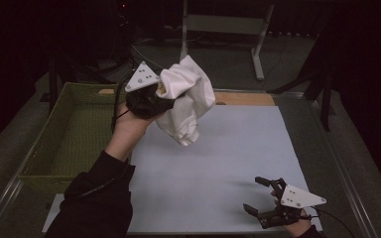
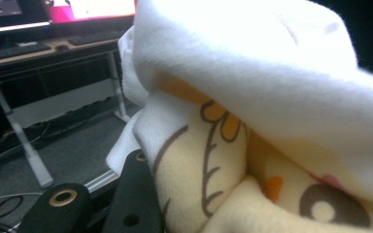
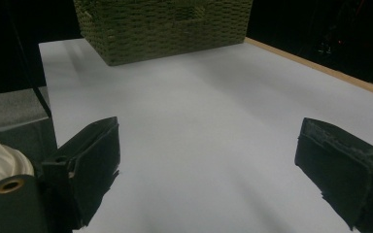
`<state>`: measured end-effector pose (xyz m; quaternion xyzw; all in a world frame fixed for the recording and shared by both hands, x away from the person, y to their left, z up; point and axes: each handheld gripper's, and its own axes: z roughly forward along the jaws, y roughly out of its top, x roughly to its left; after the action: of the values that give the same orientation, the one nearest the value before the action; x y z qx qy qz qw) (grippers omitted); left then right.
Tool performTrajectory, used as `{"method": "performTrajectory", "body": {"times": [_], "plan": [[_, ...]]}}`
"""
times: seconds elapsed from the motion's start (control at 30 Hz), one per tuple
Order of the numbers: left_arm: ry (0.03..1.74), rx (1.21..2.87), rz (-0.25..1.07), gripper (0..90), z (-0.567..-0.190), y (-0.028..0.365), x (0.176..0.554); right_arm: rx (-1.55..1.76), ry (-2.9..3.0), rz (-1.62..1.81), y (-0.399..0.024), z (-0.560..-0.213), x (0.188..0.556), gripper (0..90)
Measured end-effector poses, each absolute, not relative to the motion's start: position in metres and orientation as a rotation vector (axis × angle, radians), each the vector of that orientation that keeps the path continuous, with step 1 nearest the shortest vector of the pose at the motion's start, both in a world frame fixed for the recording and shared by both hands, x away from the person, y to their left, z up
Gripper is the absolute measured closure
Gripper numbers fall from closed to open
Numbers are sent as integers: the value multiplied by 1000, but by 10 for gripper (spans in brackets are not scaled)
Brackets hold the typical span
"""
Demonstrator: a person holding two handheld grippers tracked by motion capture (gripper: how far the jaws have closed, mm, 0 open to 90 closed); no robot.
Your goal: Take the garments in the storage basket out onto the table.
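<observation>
A dim room surrounds the bench (image 1: 218, 168), whose smooth white sheet ends in a wooden strip at the far edge. At its left stands a rectangular olive woven basket (image 1: 54, 144), coarse in texture. Raised above the bench's far left part, just right of the basket, hangs a soft white cloth (image 1: 186, 99), bunched and drooping, its long axis running downward; its inner face is cream with brown and orange print. The left hand-held gripper (image 1: 154, 96) is clamped tight on its folds. Near the right corner, the right hand-held gripper (image 1: 263, 196) rests low with jaws spread wide, holding nothing.
</observation>
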<state>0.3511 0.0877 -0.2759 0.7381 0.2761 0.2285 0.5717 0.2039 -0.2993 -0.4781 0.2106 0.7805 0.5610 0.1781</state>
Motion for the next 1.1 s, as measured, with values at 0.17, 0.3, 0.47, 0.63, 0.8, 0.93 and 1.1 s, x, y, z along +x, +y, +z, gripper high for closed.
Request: {"method": "performTrajectory", "body": {"times": [0.17, 0.3, 0.47, 0.63, 0.8, 0.93, 1.1], "plan": [[639, 1739, 513, 689, -282, 74, 358, 598, 2205, 1595, -300, -478, 204, 93], [635, 1754, 500, 689, -290, 64, 363, 598, 2202, 1597, -300, -478, 204, 93], [638, 1777, 478, 687, -303, 51, 369, 602, 2198, 1597, -301, -478, 204, 93], [624, 1803, 471, 687, -316, 38, 373, 604, 2202, 1589, -301, -478, 205, 92], [627, 1833, 441, 684, -331, 24, 378, 610, 2200, 1591, -301, -479, 205, 93], [626, 1863, 418, 683, -342, 16, 381, 610, 2200, 1590, -301, -479, 205, 93], [643, 1887, 387, 680, -356, 7, 386, 619, 2200, 1595, -302, -479, 205, 93]]}}
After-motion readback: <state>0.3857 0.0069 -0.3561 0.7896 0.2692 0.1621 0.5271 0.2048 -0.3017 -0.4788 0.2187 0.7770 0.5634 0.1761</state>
